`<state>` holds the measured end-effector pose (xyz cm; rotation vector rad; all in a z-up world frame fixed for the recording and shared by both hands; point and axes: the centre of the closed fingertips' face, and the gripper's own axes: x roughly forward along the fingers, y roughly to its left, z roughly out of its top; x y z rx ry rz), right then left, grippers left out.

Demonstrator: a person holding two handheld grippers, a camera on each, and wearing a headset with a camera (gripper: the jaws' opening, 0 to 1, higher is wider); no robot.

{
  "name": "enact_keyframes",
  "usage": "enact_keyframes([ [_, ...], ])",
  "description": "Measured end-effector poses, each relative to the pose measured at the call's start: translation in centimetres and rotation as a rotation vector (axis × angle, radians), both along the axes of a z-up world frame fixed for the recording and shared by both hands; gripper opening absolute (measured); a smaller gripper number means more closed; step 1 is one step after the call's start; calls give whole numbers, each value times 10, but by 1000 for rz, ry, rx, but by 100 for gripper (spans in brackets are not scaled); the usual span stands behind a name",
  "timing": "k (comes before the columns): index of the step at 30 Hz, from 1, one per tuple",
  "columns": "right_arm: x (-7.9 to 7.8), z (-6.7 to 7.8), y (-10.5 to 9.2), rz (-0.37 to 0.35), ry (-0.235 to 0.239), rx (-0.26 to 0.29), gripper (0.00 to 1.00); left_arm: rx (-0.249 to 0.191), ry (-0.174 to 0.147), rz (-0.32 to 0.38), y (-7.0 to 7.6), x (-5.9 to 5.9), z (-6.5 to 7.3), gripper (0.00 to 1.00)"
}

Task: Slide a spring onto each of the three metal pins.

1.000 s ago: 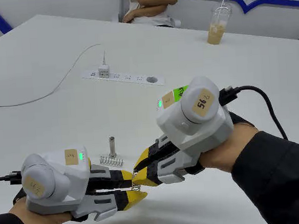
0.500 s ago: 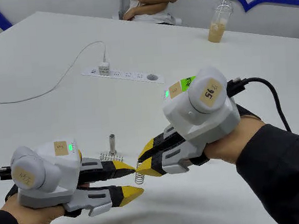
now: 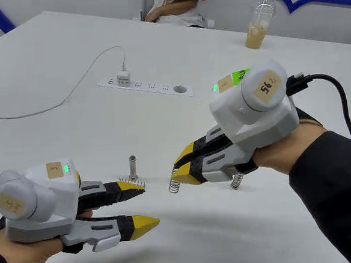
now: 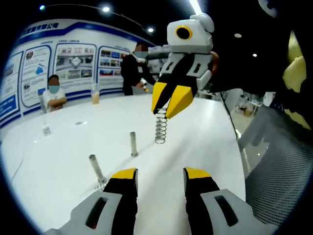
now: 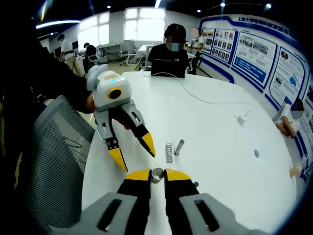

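White desk (image 3: 72, 114) spreads before you, a cup (image 3: 256, 29) of pale iced drink at its far edge and a power strip (image 3: 145, 85) midway. Your right claw (image 3: 175, 176) angles down and left, clenched on a spring (image 3: 174, 186) that hangs upright from its tips. Your left claw (image 3: 149, 204) hovers low, released, jaws well apart. One metal pin (image 3: 132, 167) stands just beyond its upper jaw. A second spring (image 3: 236, 181) sits on the desk under your right hand.
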<state>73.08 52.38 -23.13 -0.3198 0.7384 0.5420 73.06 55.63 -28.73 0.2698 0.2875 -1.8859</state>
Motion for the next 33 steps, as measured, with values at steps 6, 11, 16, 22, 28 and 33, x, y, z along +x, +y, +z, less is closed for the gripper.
enact_keyframes([
  [6,5,6,-15,-32,-22,-18,11,2,6,34,5,8,0,42],
  [11,11,11,-30,-67,-41,-35,11,3,7,63,9,17,0,45],
  [16,18,12,-43,-105,-59,-46,11,3,9,88,12,24,1,46],
  [22,26,8,-54,-145,-69,-70,11,7,11,111,16,30,0,49],
  [28,29,-2,-58,-152,-52,-94,11,10,14,125,18,33,-1,50],
  [33,30,-8,-62,-159,-40,-95,11,12,18,135,18,35,-2,52],
])
